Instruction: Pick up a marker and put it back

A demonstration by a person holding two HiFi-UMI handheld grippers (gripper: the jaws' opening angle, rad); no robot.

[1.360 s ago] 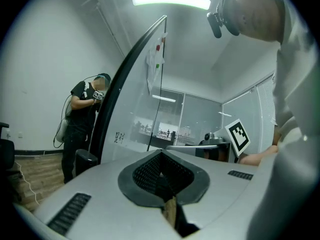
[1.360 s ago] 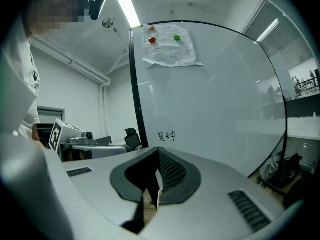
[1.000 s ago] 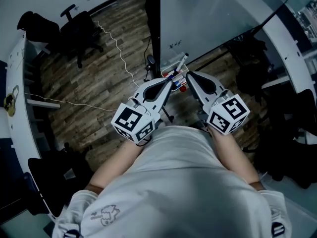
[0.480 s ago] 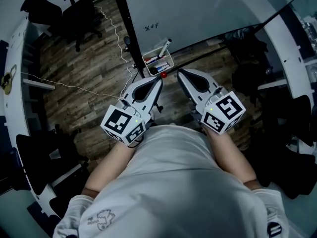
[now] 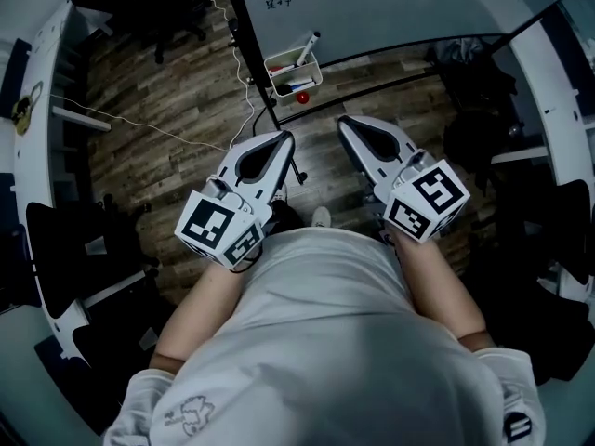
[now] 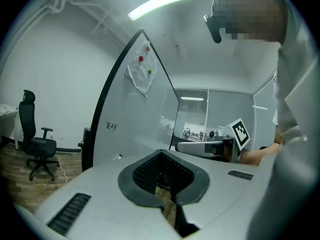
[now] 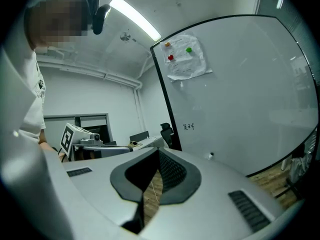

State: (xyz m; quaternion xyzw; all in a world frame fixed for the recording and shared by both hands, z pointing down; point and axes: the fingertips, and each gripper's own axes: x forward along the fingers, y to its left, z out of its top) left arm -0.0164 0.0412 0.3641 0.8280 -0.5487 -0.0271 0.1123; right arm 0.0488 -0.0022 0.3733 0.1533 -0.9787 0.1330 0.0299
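The whiteboard (image 5: 372, 7) stands on the wooden floor (image 5: 177, 110) ahead of both your tools, and it fills most of the two gripper views. A dark office chair (image 6: 36, 143) stands far to the left of the left hand-held gripper (image 5: 284, 139), well apart from it. You hold this tool low in front of your body. Its jaws are together at the tips and nothing is between them; only a thin strip of floor shows through the slit behind the tips. The right hand-held gripper (image 5: 344, 122) is just beside it, at about the same height. Its jaws are also together and empty. A small white tray (image 5: 276, 71) hangs at the lower edge of the whiteboard, ahead of the two tips and a little nearer to the left one. The marker (image 5: 308, 48) stands tilted in this tray, its upper end leaning toward the board, apart from both tools. Other pens (image 5: 296, 85) lie flat in the tray.
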